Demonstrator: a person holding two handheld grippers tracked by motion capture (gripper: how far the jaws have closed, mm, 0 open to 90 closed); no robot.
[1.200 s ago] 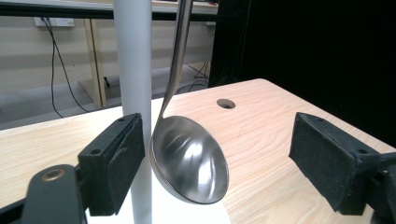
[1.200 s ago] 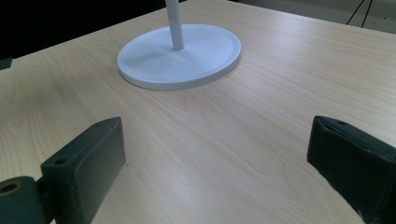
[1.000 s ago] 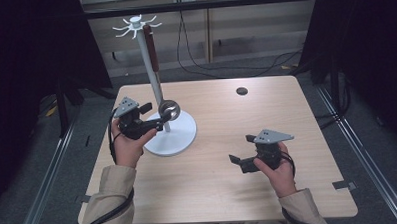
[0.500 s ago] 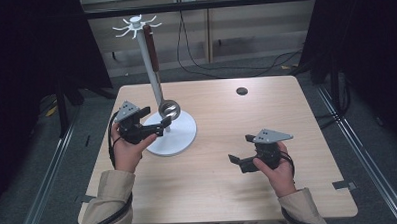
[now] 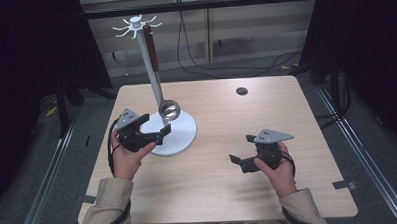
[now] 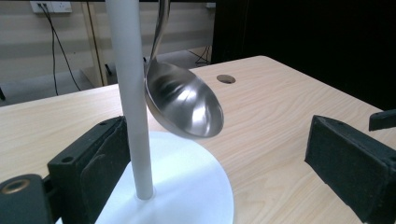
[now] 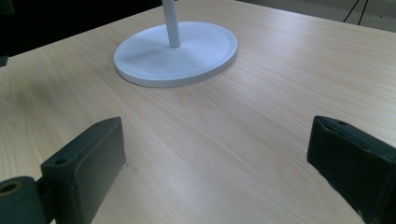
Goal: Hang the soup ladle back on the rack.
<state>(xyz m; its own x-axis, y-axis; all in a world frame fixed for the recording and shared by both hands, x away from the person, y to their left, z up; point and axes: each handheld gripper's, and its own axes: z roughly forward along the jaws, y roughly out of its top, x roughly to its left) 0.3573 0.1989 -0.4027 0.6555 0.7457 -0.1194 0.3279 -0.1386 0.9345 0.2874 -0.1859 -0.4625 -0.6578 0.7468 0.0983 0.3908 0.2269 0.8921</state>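
Left tongs (image 5: 161,133) at stand (image 5: 176,137), jaws apart.
Ladle (image 5: 169,111) hangs on the stand at the desk's (image 5: 229,191) 10 o'clock; pole (image 6: 130,93) between left jaws. Right tongs (image 5: 242,155), 5 o'clock, apart.

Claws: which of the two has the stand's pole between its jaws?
The left claw. Its open jaws straddle the white pole over the stand's base, by the hanging ladle. The right claw is open over bare table.

Hand-held grippers: two, left hand-held gripper (image 5: 160,135) and right hand-held gripper (image 5: 241,151)
Utensil stands: one, white utensil stand (image 5: 181,137)
Ladles: one, steel ladle (image 5: 169,111)
Counters: one, wooden counter (image 5: 266,114)
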